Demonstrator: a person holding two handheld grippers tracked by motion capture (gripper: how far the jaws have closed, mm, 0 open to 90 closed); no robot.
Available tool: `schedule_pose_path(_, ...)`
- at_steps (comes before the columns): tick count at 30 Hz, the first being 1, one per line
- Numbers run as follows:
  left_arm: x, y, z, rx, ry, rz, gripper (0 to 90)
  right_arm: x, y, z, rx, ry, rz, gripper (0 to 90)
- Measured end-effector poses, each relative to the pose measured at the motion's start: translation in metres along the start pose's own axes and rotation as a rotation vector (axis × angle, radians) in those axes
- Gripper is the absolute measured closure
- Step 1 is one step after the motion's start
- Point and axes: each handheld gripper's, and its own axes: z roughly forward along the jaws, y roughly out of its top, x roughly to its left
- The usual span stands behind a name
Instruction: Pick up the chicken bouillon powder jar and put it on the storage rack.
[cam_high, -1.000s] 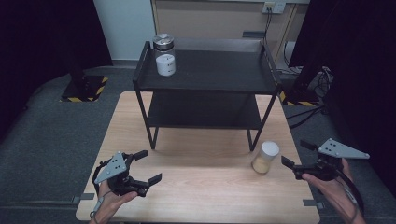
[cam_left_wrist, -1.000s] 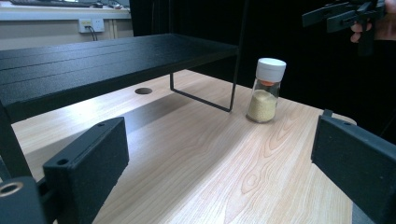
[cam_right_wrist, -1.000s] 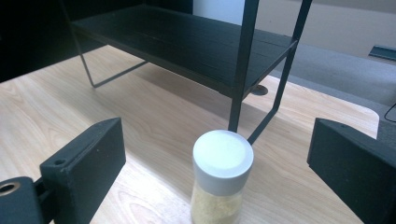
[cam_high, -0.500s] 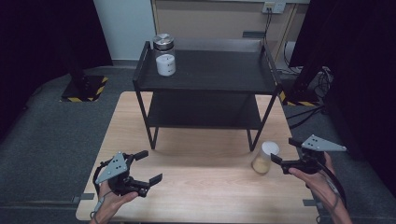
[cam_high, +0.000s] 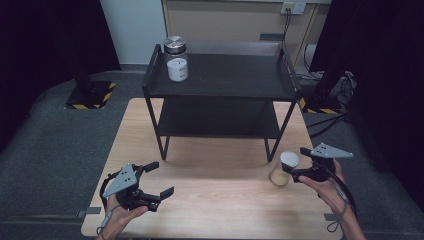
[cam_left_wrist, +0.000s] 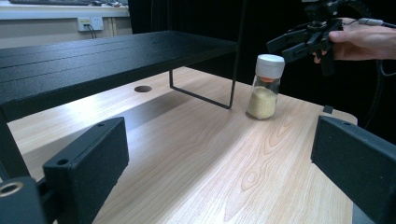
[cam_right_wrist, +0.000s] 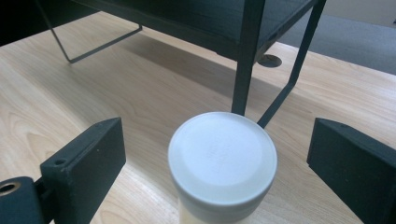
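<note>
Item: white-capped jar of yellow grains, upright on table near shelf leg, between the parted jaws of right gripper; left gripper parted, empty, well apart; risk: off-centre closure high on the cap likely tips it.

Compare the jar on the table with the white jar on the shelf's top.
The table jar is clear glass holding yellowish grains; the shelf jar looks solid white. The table jar stands on the wooden table between the right tool's open jaws; the shelf jar stands untouched. Both are upright with white tops.
</note>
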Motion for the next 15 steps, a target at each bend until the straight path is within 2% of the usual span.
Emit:
schedule_pose_path(3,0.000,0.000,0.000,0.001,0.001,-0.001,2.8,0.002,-0.003,0.005,-0.003,-0.010,-0.009,6.0)
schedule_pose_path(12,-0.001,0.000,0.000,0.005,0.002,0.004,2.8,0.001,-0.009,0.018,0.026,0.003,-0.002,8.8)
schedule_pose_path(15,-0.001,0.001,0.000,0.007,0.004,0.008,2.8,0.002,-0.012,0.021,0.024,-0.005,0.013,11.2)
